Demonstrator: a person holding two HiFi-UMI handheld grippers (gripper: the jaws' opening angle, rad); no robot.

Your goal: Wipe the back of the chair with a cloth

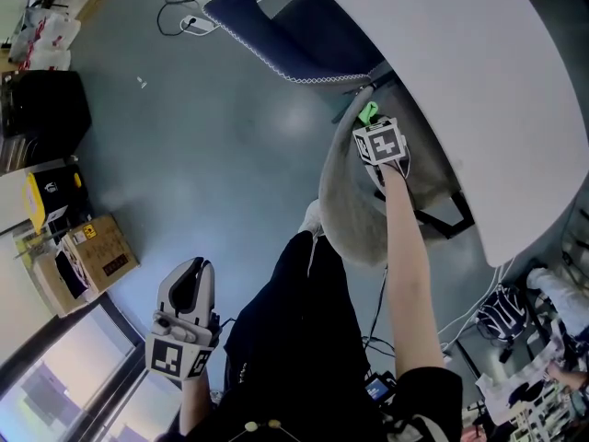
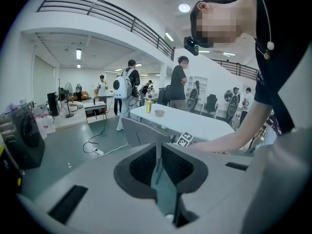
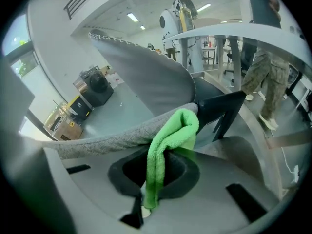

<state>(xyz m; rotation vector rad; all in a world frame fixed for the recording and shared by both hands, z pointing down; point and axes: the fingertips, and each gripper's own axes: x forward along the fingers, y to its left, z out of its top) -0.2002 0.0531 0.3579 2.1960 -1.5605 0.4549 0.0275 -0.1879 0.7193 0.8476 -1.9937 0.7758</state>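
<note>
The grey fabric chair back [image 1: 348, 201] curves below the white table's edge; in the right gripper view its top rim [image 3: 107, 140] runs across the middle. My right gripper [image 1: 372, 127] is at that rim's far end, shut on a bright green cloth [image 1: 368, 112]. The cloth [image 3: 173, 130] hangs folded out of the jaws of the right gripper [image 3: 156, 179] and presses against the rim's end. My left gripper [image 1: 191, 274] hangs low at the left, away from the chair, over the floor. Seen from the left gripper view, its jaws [image 2: 158, 155] are closed with nothing between them.
A white table [image 1: 479, 81] stands over the chair's seat. A dark blue chair [image 1: 276, 35] with pale trim stands beyond. Cardboard boxes [image 1: 87, 256] and a black case [image 1: 46, 109] line the left wall. A power strip and cable [image 1: 189, 24] lie on the floor. Several people [image 2: 178, 84] stand far off.
</note>
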